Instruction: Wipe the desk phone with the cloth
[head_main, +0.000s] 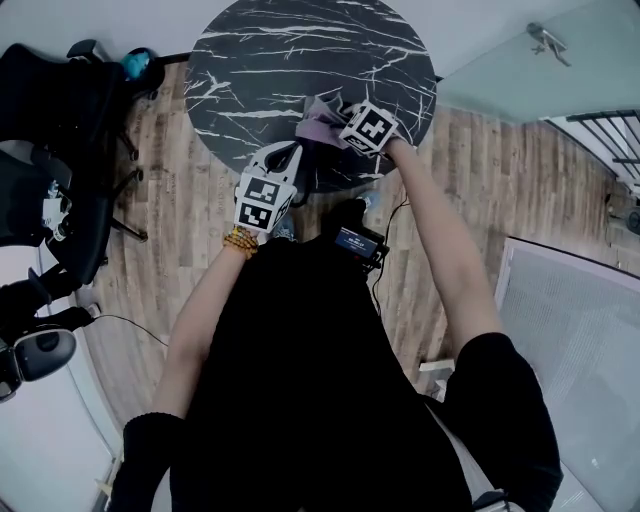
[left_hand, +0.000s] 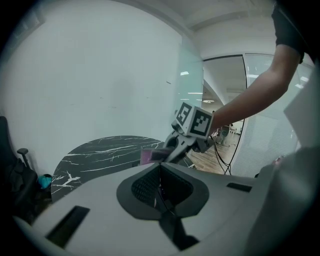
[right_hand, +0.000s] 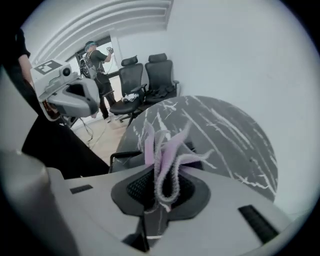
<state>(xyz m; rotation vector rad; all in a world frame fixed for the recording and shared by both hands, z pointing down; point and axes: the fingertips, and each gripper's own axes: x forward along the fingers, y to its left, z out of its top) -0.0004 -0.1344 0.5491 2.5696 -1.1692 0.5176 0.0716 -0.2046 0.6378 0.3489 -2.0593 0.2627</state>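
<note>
I carry the cloth (right_hand: 167, 150) clamped in my right gripper (right_hand: 159, 192), my left gripper (left_hand: 160, 187) closed on nothing; next, I reckon, I lower it onto the phone.

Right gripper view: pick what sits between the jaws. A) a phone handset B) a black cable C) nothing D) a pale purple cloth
D: the right gripper is shut on a pale purple cloth, whose folds stick up in front of the dark marble table.
</note>
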